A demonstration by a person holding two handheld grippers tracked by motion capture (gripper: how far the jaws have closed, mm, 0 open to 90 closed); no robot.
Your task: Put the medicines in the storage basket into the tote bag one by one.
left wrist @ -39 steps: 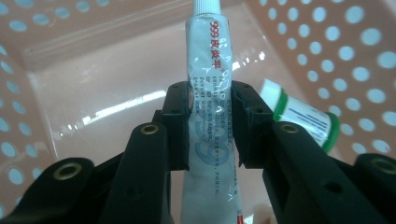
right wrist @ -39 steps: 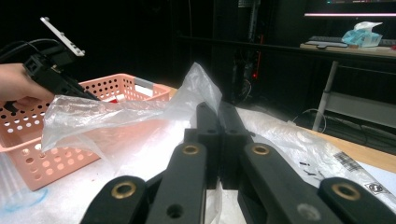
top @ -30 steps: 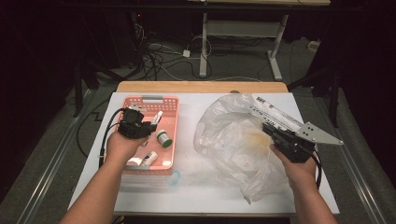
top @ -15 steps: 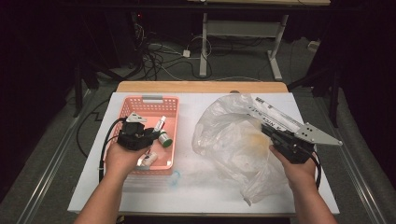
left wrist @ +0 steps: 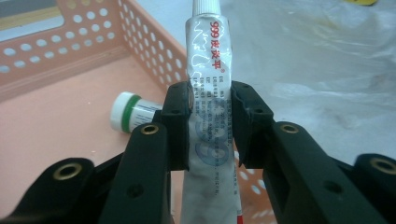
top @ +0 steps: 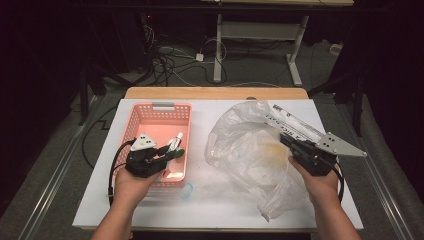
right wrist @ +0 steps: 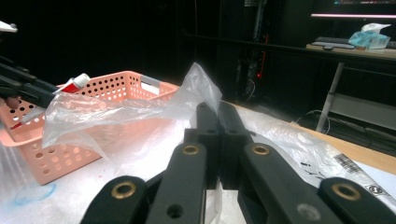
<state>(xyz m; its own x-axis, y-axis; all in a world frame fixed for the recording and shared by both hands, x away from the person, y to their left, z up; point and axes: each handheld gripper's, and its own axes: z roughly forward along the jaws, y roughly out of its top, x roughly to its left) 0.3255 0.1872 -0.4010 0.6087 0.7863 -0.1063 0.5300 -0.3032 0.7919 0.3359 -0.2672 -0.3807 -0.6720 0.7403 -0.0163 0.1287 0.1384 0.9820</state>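
Two grips noted. Left gripper (left wrist: 210, 116) clamps a soft, light ointment tube (left wrist: 210, 88) mid-body at frame centre, above the pink basket (top: 150, 112) (squeeze risk). Right gripper (right wrist: 218, 121) pinches the flimsy, slippery plastic bag (top: 250, 150).

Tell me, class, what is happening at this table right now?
A person works with a gripper in each hand. The left gripper is clamped on a white ointment tube, holding it above the pink basket, where a small green-capped bottle lies. The right gripper is shut, pinching an edge of the clear plastic bag spread on the white table. The tube seems headed for the bag.
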